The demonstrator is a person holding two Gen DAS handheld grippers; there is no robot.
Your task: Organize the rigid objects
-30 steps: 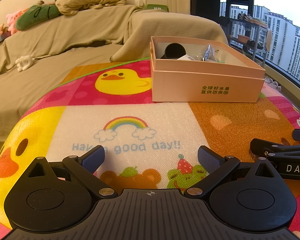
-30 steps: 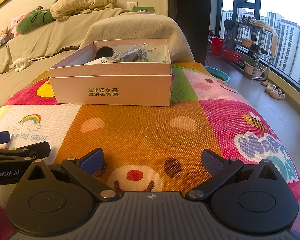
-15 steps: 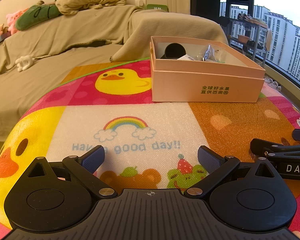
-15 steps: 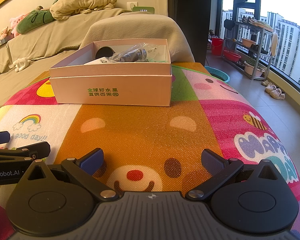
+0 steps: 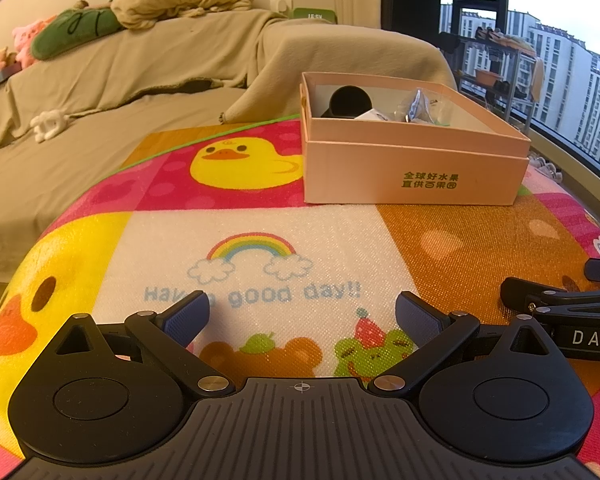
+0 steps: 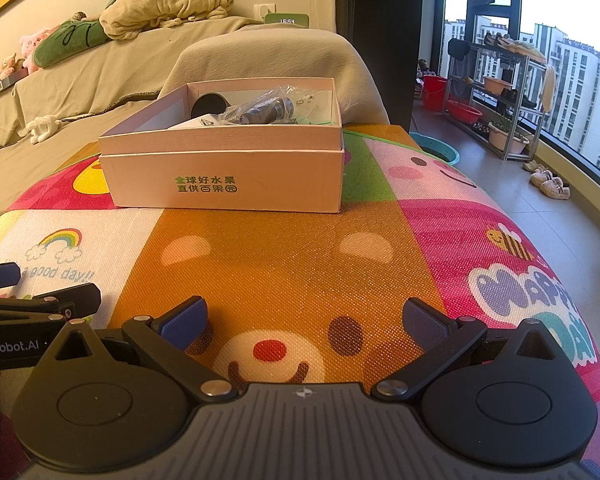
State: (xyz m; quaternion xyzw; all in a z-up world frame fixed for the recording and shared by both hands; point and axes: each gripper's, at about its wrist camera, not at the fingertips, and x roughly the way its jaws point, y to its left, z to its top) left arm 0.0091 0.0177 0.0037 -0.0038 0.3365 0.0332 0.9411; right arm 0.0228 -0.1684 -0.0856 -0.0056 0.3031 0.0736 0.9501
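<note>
Low over the cartoon-printed play mat (image 5: pixel 260 224), the left gripper (image 5: pixel 302 312) and the right gripper (image 6: pixel 304 314) sit side by side, each with its blue-padded jaws spread wide and nothing between them. Beyond them, on the mat's far part, stands an open pink cardboard box (image 6: pixel 224 184) with green Chinese print. Inside it lie a round black object (image 5: pixel 350 98), a white item and a clear plastic bag (image 6: pixel 260 110) of dark parts. Behind is a cloth-draped sofa (image 5: pixel 120 80).
</note>
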